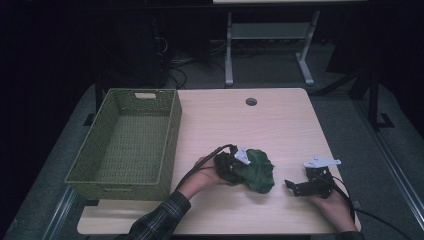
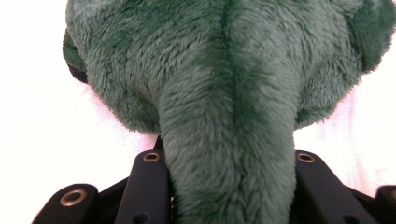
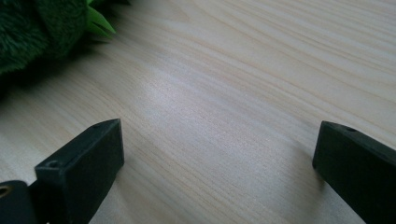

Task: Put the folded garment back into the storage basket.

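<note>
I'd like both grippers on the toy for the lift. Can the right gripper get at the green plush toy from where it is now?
Probably yes. The right gripper is open, low over bare table, pointing toward the green plush toy with nothing between them. The left gripper grips the toy's other side, so the near side looks free.

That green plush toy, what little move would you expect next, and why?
Probably a lift of the green plush toy toward the woven basket. The left claw is shut on a fuzzy limb of it, the toy lies on the table, and the basket sits beside it. The right claw is open, holding nothing.
</note>
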Motion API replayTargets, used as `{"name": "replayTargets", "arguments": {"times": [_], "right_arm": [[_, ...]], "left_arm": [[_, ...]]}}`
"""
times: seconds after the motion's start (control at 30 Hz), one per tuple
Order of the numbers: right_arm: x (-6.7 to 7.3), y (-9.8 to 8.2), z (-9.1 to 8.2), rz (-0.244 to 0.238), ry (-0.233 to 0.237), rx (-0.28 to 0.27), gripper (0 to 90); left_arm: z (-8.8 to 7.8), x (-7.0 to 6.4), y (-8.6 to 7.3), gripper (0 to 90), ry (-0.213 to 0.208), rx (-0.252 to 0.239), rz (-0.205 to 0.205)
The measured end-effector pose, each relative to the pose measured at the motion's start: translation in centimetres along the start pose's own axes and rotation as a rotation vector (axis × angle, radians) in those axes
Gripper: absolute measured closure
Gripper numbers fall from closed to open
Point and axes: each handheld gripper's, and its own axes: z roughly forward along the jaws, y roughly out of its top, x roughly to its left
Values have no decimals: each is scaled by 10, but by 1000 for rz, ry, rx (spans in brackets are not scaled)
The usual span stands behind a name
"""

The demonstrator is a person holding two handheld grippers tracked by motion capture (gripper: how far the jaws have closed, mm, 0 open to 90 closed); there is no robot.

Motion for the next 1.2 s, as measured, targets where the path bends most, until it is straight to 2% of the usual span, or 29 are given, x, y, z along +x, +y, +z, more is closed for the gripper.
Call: {"name": "replayTargets", "arguments": {"times": [0.1,0.23,0.4,0.8,1.2], "right_arm": [[0,0,0,1,0,0,17],[0,0,0,1,0,0,17],[0,0,0,1,0,0,17],[0,0,0,-1,-1,-1,17],[0,0,0,-1,-1,0,17]], "left_arm": [[-6,1,2,640,-4,-4,-7],[-13,-1,4,638,-23,-36,-30],[-23,-3,9,637,-28,-26,-19],[-60,5,16,631,-24,-58,-39],[-91,12,14,629,9,-78,-63]]}}
